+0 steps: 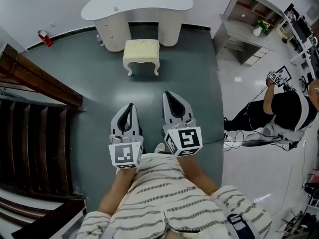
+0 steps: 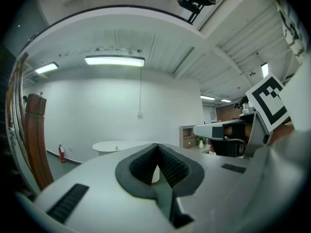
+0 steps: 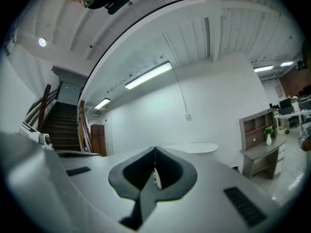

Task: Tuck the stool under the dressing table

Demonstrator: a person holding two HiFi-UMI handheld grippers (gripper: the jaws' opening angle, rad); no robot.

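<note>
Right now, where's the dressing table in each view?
Head view: dressing table at top centre, just beyond the stool.
Left gripper view: dressing table left of centre, low against the white wall.
Right gripper view: dressing table right of centre, against the same wall.
Shared landmark: grey shelf unit, to the table's right in all three.

Stool [image 1: 141, 51] just before dressing table [image 1: 137, 5], staircase [image 1: 27, 143] at left

Small items [image 1: 115, 8] on dressing table [image 1: 149, 0] unidentifiable, staircase [image 1: 25, 148] cut by left edge
</note>
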